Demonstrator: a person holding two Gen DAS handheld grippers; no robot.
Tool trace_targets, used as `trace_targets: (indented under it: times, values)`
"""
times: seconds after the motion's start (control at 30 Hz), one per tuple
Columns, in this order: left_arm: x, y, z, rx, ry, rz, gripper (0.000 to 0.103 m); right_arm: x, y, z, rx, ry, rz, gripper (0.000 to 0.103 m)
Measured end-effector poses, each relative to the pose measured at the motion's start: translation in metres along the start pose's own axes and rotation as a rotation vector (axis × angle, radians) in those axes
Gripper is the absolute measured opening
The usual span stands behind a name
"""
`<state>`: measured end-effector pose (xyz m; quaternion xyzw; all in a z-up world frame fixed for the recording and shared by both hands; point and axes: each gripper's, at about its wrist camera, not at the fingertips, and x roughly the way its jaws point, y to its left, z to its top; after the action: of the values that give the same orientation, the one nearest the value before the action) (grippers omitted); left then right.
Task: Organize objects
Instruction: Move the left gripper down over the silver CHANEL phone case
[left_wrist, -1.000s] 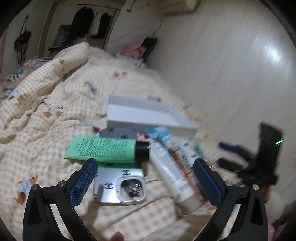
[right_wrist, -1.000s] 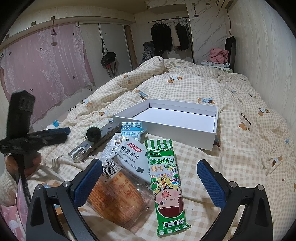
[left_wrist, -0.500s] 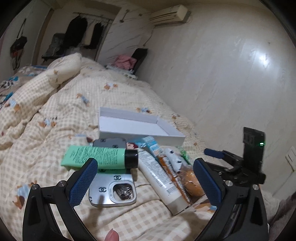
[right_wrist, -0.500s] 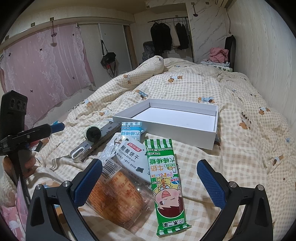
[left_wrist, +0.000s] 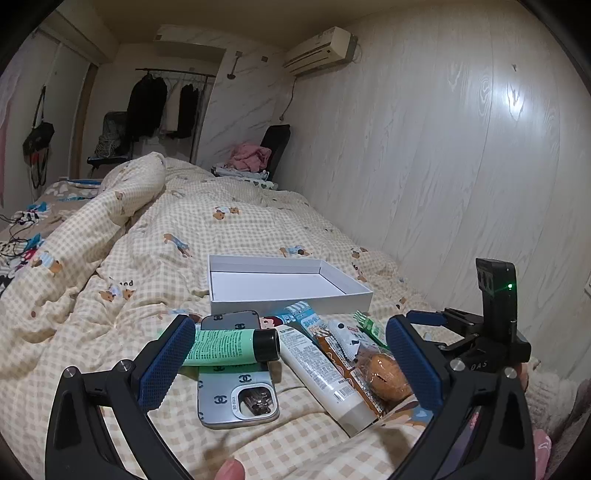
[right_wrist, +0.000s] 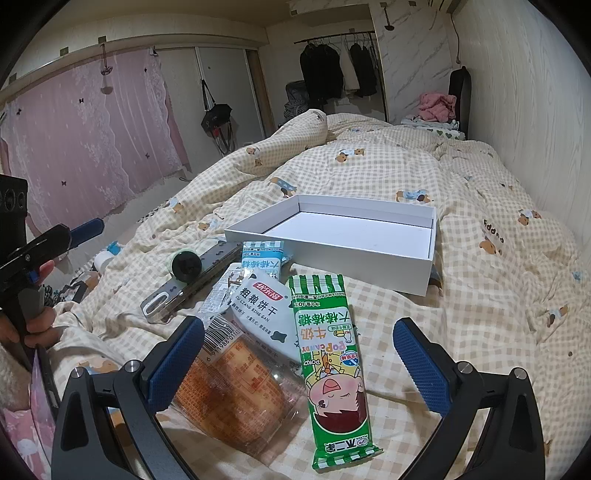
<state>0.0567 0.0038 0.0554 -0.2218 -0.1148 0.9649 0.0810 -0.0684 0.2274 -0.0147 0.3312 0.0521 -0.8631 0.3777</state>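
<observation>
An empty white box (right_wrist: 369, 266) lies on the checked bedspread, and it shows again as the white box (left_wrist: 291, 299) in the left wrist view. In front of it lie a green tube (left_wrist: 221, 347) across a silver-cased phone (left_wrist: 236, 398), a white tube (left_wrist: 321, 376), a bread packet (right_wrist: 232, 391), a white cracker packet (right_wrist: 262, 314) and a green candy packet (right_wrist: 328, 354). My left gripper (left_wrist: 291, 363) hovers open just short of the green tube and phone. My right gripper (right_wrist: 299, 365) is open low over the bread and candy packets, holding nothing.
The bedspread (right_wrist: 480, 280) is soft and rumpled, with a rolled duvet ridge (left_wrist: 122, 199) at the left. A wood-panel wall (left_wrist: 461, 166) runs close along the right. Clothes hang on a rail (right_wrist: 340, 74) at the far end. A hand (right_wrist: 40, 325) grips the left tool.
The left wrist view has swung upward and steadied, so the items now sit lower between its fingers. In the right wrist view the left gripper has drifted left. The right gripper has not moved.
</observation>
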Motion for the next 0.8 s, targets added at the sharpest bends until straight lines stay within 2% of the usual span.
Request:
trace_targets:
  times: [0.13, 0.2, 0.3, 0.4, 0.53, 0.6, 0.63, 0.7, 0.8]
  values:
    - [-0.007, -0.007, 0.004, 0.022, -0.026, 0.119, 0.103, 0.000, 0.000, 0.000, 0.001, 0.000, 0.001, 0.103]
    - [-0.011, -0.009, 0.010, 0.036, -0.058, 0.132, 0.103, 0.000, -0.001, 0.000, 0.002, 0.001, 0.002, 0.103]
    - [-0.002, -0.008, 0.024, 0.019, -0.055, 0.161, 0.103, 0.000, -0.001, 0.000, 0.003, 0.002, 0.003, 0.103]
    - [0.020, 0.005, 0.038, -0.047, -0.021, 0.127, 0.103, 0.001, -0.002, 0.000, 0.005, 0.003, 0.004, 0.103]
    - [0.051, 0.028, 0.054, -0.165, 0.073, 0.111, 0.103, 0.002, -0.003, -0.001, 0.008, 0.008, 0.007, 0.103]
    - [0.055, 0.037, 0.061, -0.214, 0.106, 0.109, 0.103, 0.002, -0.003, -0.001, 0.006, 0.008, 0.006, 0.103]
    - [0.051, 0.041, 0.063, -0.239, 0.098, 0.090, 0.103, 0.002, -0.003, -0.001, 0.005, 0.008, 0.005, 0.103]
    - [0.045, 0.042, 0.063, -0.236, 0.093, 0.070, 0.103, 0.001, -0.003, -0.001, 0.004, 0.007, 0.005, 0.103]
    - [0.044, 0.038, 0.055, -0.148, 0.158, 0.104, 0.103, 0.001, -0.003, -0.001, 0.004, 0.007, 0.004, 0.103]
